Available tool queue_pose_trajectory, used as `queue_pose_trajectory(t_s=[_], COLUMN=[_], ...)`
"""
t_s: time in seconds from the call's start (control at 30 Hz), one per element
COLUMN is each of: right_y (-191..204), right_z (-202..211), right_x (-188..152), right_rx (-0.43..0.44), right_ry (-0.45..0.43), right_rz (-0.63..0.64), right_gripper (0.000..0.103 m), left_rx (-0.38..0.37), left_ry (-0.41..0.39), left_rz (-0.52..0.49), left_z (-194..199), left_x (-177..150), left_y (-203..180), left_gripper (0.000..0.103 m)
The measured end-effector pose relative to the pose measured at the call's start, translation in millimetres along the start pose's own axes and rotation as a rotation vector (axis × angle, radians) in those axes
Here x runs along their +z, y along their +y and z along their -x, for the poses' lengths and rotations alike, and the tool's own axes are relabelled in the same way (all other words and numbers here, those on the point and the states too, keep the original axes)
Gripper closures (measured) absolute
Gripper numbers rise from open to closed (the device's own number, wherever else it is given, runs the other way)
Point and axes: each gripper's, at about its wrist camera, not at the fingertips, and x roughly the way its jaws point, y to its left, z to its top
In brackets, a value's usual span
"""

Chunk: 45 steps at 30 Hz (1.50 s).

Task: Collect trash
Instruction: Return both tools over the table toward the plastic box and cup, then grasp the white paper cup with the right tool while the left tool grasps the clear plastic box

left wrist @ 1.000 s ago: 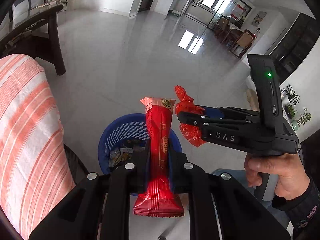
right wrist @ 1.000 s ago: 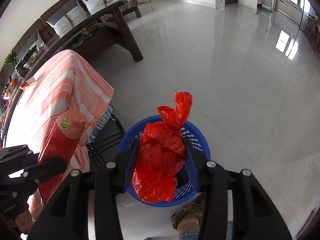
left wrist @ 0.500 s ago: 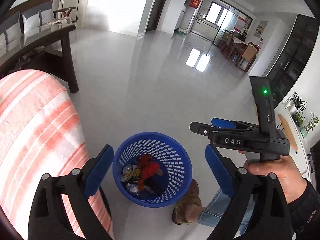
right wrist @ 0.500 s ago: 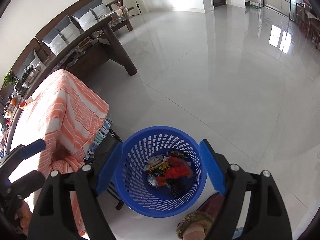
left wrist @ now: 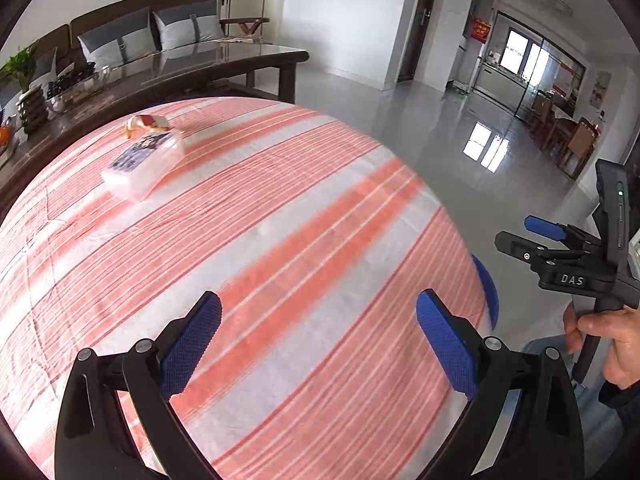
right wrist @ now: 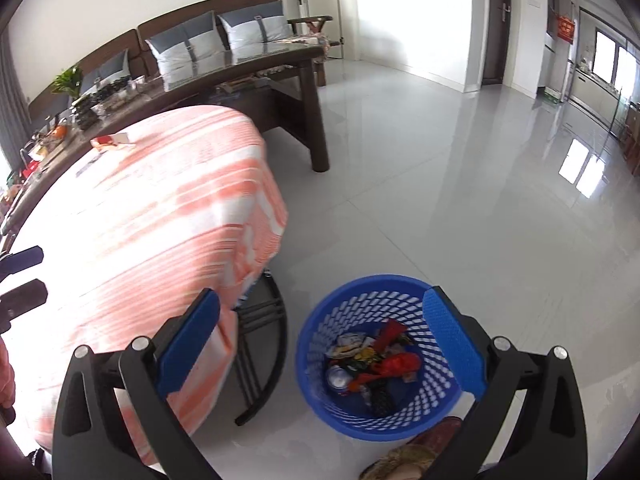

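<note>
My left gripper (left wrist: 318,346) and right gripper (right wrist: 322,346) have just been opening and now stand wide with nothing between the pads — a drop is done. The round blue perforated plastic basket (right wrist: 316,344) sits on the floor below my right fingers, trash inside. Farther off, on the orange-striped tablecloth (left wrist: 280,220), lie a white plastic-wrapped packet (left wrist: 144,162) and crumpled wrapper (left wrist: 146,123) — I judge those next, needing a reach across.

Basket (right wrist: 376,364) on floor right of table (right wrist: 160,216), trash (right wrist: 372,364) inside
</note>
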Motion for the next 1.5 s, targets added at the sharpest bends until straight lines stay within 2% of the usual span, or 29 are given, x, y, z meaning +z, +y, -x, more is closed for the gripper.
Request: queue_pose_trajectory(t_s=[0.23,0.37,0.43,0.57,0.7,0.8,0.9,1.0,1.07,1.27,1.4,1.5], right_y=[113.8,164.5,176.9,191.9,204.3,205.5,203.5,203.6,203.7,203.8,204.0,203.6], right_z=[-19.0,-42.5,-57.9,-78.3,-89.9,-88.3,-88.0,-87.7,-87.7,-87.9,-88.0,-87.8], right_x=[25.2,38.9,44.9,51.8,43.3,38.9,39.0,38.9,39.0,39.1,39.1,39.0], right_rx=[0.122,0.129,0.12,0.108,0.111,0.097,0.099,0.099,0.099,0.098,0.098,0.099], right_ry=[0.038,0.07,0.095,0.132,0.164,0.143,0.144,0.145,0.144,0.145,0.145,0.145], right_rz=[0.128,0.21,0.219,0.244,0.275,0.28,0.275,0.275,0.275,0.275,0.275,0.275], right_gripper=[0.004,0.004,0.004,0.004,0.004,0.005,0.005,0.005,0.005,0.005,0.005,0.005], left_rx=[0.095,0.116,0.126,0.138,0.138,0.112,0.07,-0.02,-0.064,-0.032,0.008,0.024], left_ry=[0.046,0.055,0.063,0.07,0.073,0.064,0.028,-0.026,-0.034,0.038,0.117,0.124], left_rz=[0.067,0.078,0.074,0.06,0.032,0.025,0.029,0.04,0.037,-0.061,-0.12,-0.134], left_z=[7.0,8.1,5.7,2.3,-1.8,-4.9,-6.4,-8.5,-14.9,-63.7,-101.0,-112.4], left_x=[-10.4,-14.5,-14.3,-11.8,-5.4,4.6,21.6,43.9,59.7,103.6,118.4,124.4], left_y=[85.0,112.9,122.0,133.3,141.3,155.4,173.7,187.5,190.1,181.1,175.6,174.5], left_gripper=[0.006,0.006,0.006,0.006,0.006,0.006,0.006,0.005,0.005,0.005,0.005,0.005])
